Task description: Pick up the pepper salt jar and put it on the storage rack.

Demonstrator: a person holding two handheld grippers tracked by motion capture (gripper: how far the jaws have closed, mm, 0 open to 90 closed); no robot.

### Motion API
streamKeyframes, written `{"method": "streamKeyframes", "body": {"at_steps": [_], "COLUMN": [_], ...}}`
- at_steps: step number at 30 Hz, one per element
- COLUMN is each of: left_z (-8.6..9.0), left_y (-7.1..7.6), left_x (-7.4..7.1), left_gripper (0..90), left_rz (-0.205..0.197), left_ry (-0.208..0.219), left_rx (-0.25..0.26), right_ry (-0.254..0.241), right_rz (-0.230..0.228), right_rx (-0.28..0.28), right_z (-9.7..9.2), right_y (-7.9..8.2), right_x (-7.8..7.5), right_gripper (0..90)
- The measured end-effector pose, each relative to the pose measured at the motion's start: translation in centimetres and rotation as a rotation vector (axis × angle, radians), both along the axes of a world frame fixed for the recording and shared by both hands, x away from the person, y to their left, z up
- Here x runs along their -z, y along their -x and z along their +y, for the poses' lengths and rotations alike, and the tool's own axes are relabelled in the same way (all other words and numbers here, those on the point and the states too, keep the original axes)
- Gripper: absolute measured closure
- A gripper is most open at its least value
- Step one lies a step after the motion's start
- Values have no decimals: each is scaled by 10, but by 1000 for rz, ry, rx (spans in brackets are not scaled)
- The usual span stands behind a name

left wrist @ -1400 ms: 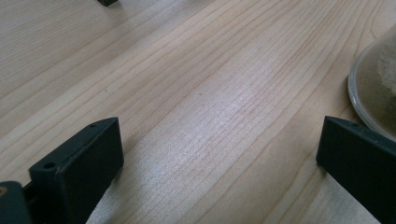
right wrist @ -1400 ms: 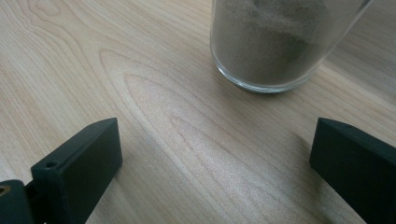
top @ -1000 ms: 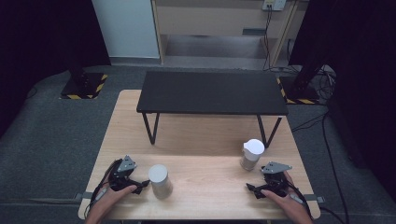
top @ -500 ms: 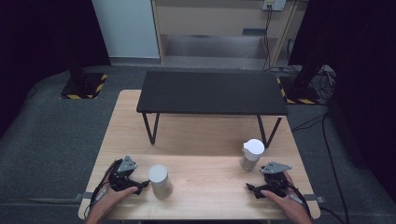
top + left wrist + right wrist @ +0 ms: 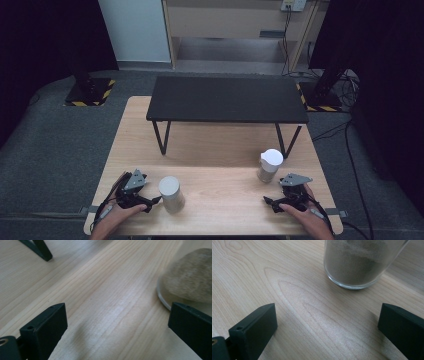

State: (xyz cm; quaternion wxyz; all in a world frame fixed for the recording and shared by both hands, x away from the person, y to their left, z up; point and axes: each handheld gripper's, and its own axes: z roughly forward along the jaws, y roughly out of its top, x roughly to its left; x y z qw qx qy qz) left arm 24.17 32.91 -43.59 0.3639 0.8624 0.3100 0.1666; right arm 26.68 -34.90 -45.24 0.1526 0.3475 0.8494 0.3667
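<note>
Two glass cups stand on the wooden table (image 5: 220, 150). The left cup (image 5: 170, 194) holds a grey-brown filling and stands just right of my left gripper (image 5: 150, 202); the left gripper view catches its base (image 5: 186, 285) at the upper right, ahead of the wide-apart jaws. The right cup (image 5: 270, 165), white on top, stands just beyond my right gripper (image 5: 268, 202); in the right gripper view its sandy-filled base (image 5: 359, 262) sits ahead of the open jaws. Both grippers (image 5: 116, 326) (image 5: 325, 327) rest low on the table with nothing between their fingers.
A low black bench-like shelf (image 5: 227, 99) on thin legs spans the far half of the table; one leg (image 5: 41, 248) shows in the left gripper view. Grey carpet, stands with hazard tape and cables surround the table.
</note>
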Motion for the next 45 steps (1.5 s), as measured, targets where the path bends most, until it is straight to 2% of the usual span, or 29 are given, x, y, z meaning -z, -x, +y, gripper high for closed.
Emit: {"method": "streamKeyframes", "body": {"at_steps": [6,14,17,18,21,22,23,29,45], "left_z": [-3,0,2,5,5,6,9,8,-13], "left_y": [1,6,7,8,8,9,9,12,16], "left_x": [-3,-5,-6,-5,-6,-6,-5,-9,-18], "left_gripper": [13,16,16,16,16,16,17,16,14], "left_rz": [20,11,3,2,-4,-6,-14,-38,-77], "left_ry": [-19,-8,8,28,35,44,72,94,103], "left_rx": [68,77,93,106,114,119,133,153,170], "right_ry": [0,0,0,0,0,0,0,0,0], "right_rz": [0,0,0,0,0,0,0,0,1], "right_rx": [1,1,2,2,2,3,3,3,2], "right_z": [0,0,0,0,0,0,0,0,0], "right_y": [0,0,0,0,0,0,0,0,0], "right_x": [0,0,0,0,0,0,0,0,0], "right_gripper": [31,31,31,31,31,31,31,31,30]}}
